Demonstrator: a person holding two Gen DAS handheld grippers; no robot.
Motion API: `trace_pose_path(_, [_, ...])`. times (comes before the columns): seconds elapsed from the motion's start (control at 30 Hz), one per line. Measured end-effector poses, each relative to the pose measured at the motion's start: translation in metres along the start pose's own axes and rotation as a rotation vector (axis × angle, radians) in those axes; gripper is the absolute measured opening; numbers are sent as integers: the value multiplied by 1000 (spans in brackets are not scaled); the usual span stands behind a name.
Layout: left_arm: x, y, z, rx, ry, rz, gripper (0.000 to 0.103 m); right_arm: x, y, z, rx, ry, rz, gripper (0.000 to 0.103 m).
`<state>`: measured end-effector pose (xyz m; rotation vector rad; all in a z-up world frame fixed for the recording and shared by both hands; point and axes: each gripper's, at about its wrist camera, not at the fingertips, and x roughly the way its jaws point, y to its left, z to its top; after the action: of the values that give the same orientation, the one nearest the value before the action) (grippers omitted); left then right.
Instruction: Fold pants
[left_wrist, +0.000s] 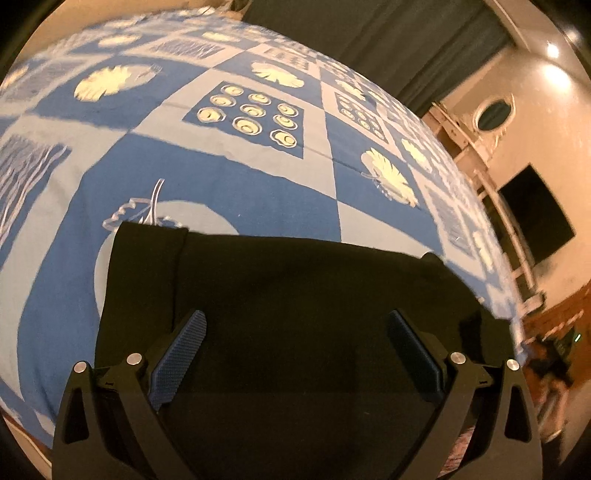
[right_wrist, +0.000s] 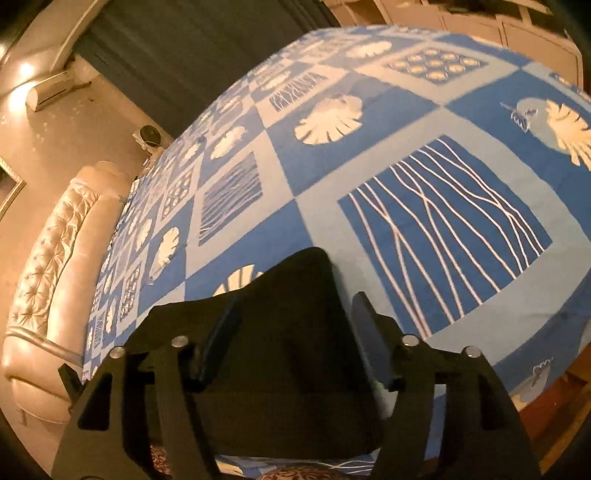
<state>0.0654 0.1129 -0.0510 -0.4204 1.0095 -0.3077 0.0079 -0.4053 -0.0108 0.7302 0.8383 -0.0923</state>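
Left gripper (left_wrist: 295, 352): jaws spread wide, empty, above dark cloth in the lower centre of the frame. Right gripper (right_wrist: 293, 336): jaws apart, nothing clamped, over a raised corner of the same cloth. Pants (left_wrist: 295, 288): black, lying as a compact block on the blue patterned bedspread (left_wrist: 229, 177). Progress: folding appears largely done; perhaps a last fold or smoothing remains.

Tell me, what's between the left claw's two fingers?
Only the black pants, lying on the bedspread; the left wrist view shows the left claw open over them.
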Motion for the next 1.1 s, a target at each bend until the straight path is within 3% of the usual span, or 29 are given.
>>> trace_pose_path(0.17, [-22, 18, 0, -112, 32, -50, 97, 0, 14, -8, -17, 7, 2, 66])
trace_pose_path(0.5, [-69, 76, -4, -191, 5, -120, 97, 8, 33, -27, -74, 43, 3, 66])
trace_pose_path(0.67, [-62, 97, -18, -201, 70, -180, 97, 11, 42, -30, -112, 47, -2, 67])
trace_pose_path(0.77, [-50, 97, -29, -201, 115, -259, 97, 15, 44, -34, -120, 62, -3, 68])
trace_pose_path(0.83, [-48, 93, -33, -192, 104, -278, 97, 17, 45, -36, -128, 71, -4, 68])
trace_pose_path(0.9, [-45, 91, -37, -222, 107, -370, 97, 19, 47, -38, -135, 78, -3, 68])
trace_pose_path(1.1, [-45, 99, -43, -318, 65, -423, 97, 23, 53, -42, -162, 93, 6, 68])
